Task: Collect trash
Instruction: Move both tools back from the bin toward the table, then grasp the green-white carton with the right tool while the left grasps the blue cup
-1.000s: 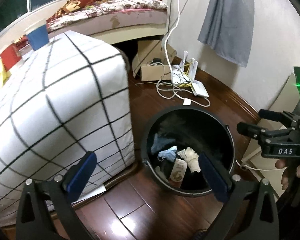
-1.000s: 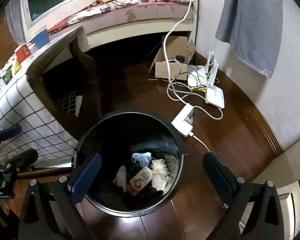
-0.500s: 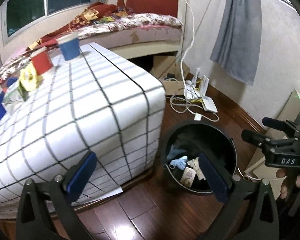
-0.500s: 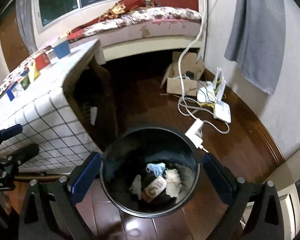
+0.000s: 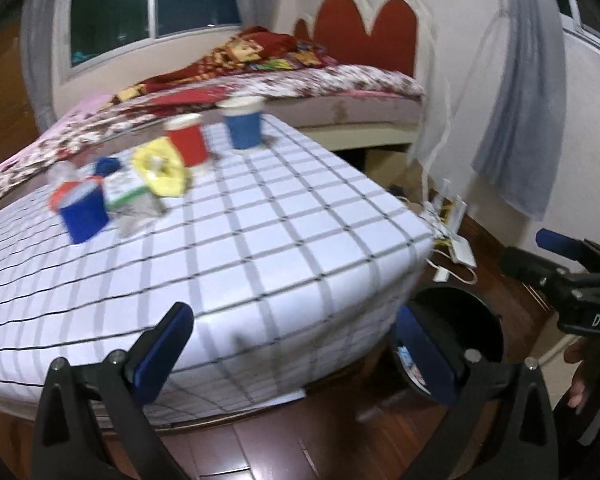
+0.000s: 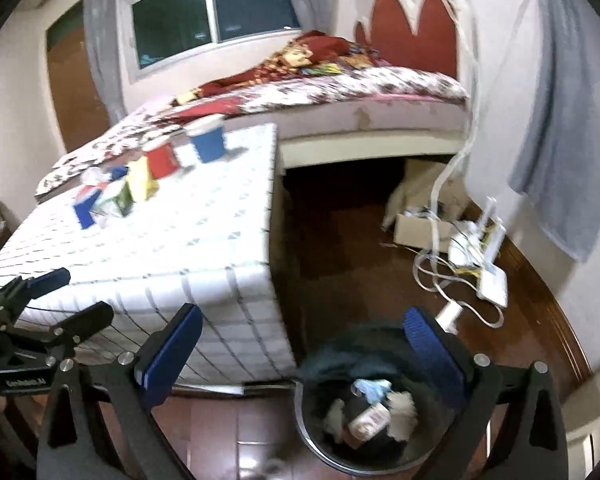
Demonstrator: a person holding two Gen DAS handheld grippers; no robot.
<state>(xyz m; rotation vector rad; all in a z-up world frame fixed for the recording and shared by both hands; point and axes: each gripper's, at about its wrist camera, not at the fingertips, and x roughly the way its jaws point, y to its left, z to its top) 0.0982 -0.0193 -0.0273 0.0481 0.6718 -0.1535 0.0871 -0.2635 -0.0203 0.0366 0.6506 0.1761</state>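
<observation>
Both grippers empty, jaws spread wide: left gripper point(image 5: 296, 344) faces the checked table point(image 5: 260, 240); right gripper point(image 6: 304, 340) hangs above the black bin point(image 6: 312, 432), which sits on the floor at the table corner with scraps already inside. Remaining trash clusters at the table's far side: blue cup point(image 5: 242, 128), red cup point(image 5: 188, 140), yellow wrapper point(image 5: 162, 168), small carton point(image 5: 126, 190). Risk: items stand close together, so a wide approach may topple neighbouring cups. Frames blurred; aim likely poor
</observation>
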